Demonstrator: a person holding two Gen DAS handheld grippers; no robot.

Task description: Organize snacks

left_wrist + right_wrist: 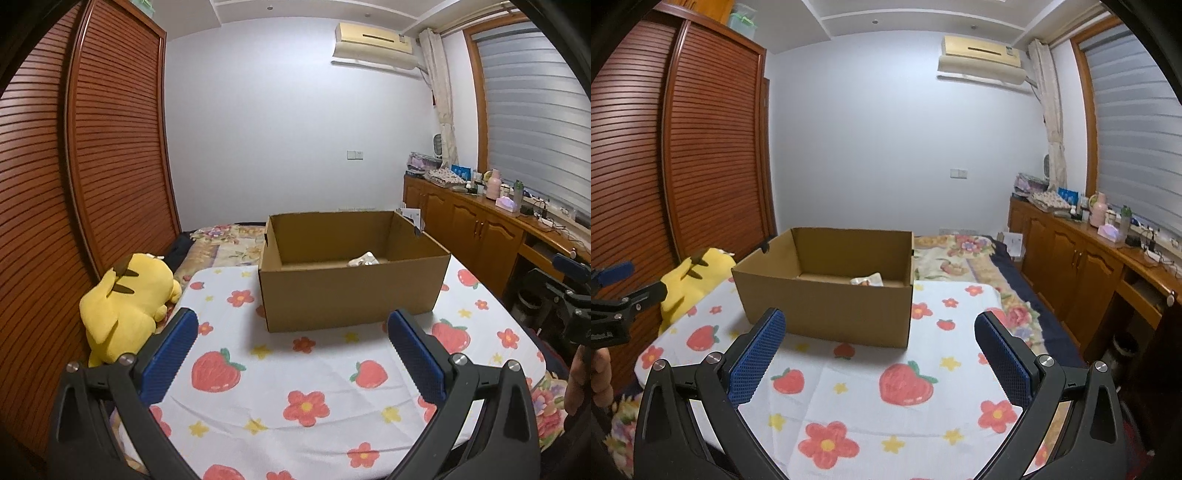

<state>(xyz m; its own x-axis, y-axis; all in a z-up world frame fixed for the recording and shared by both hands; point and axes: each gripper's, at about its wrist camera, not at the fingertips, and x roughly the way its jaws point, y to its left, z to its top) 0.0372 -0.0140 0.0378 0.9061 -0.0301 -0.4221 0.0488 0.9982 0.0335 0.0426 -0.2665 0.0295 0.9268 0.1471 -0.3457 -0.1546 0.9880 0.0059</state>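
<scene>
Left gripper [291,354] and right gripper [879,354], both spread and holding nothing, face an open brown cardboard box [351,299] containing a pale snack packet [364,259].

Mostly hidden behind the near wall of the cardboard box [351,291]: a pale snack packet [364,259], only its crumpled top showing, print too small to read. Same in the right wrist view, packet [868,280] peeking over the box [827,310] rim. Box floor largely out of sight. Cut off by the bottom edge: rear parts of both the left tool [291,354] and the right tool [879,354]. Plush toy [125,302] partly covered by the patterned cloth [295,387] and the tool arm. Too small to identify: bottles and clutter on the sideboard [480,221].
</scene>
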